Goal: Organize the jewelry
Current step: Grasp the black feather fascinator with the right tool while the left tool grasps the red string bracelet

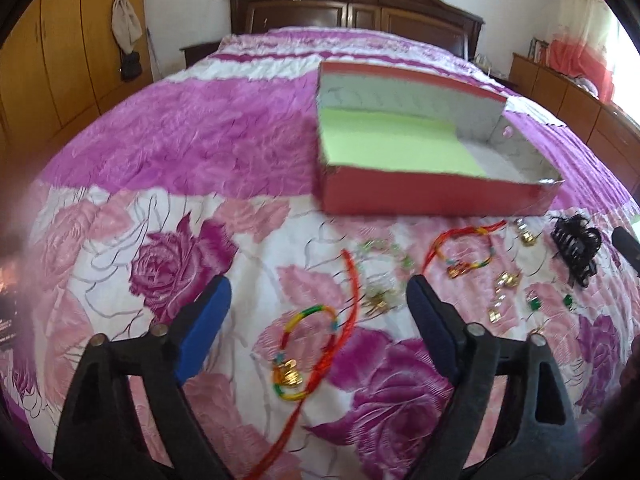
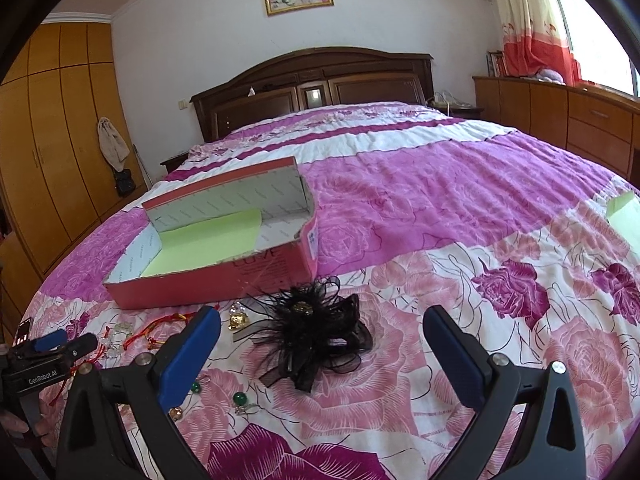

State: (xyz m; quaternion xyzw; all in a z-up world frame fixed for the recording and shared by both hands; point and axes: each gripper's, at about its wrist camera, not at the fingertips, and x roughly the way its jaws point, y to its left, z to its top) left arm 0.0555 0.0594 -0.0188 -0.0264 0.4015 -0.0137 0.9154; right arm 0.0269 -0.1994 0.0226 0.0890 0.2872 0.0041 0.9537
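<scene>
In the left wrist view my left gripper [image 1: 318, 288] stands open just above the bedspread. A multi-coloured cord bracelet with a gold charm [image 1: 304, 354] lies between its blue pads [image 1: 208, 320], untouched, with a long red cord [image 1: 352, 292] running past it. A second, similar bracelet [image 1: 464, 254] lies further right. An open red box with a green lining [image 1: 400, 148] sits beyond. In the right wrist view my right gripper [image 2: 320, 320] is open, and a black feathered hair clip [image 2: 312, 340] lies on the bed between its fingers, not pressed. The left gripper [image 2: 68, 342] shows at the left edge.
Gold earrings [image 1: 506, 280] and green studs [image 1: 534, 304] are scattered on the floral bedspread [image 1: 180, 140] to the right of the left gripper. Green beads [image 2: 240, 398] lie near the right gripper's left finger. A wooden headboard [image 2: 312, 84], a wardrobe [image 2: 52, 128] and low cabinets [image 2: 560, 116] ring the bed.
</scene>
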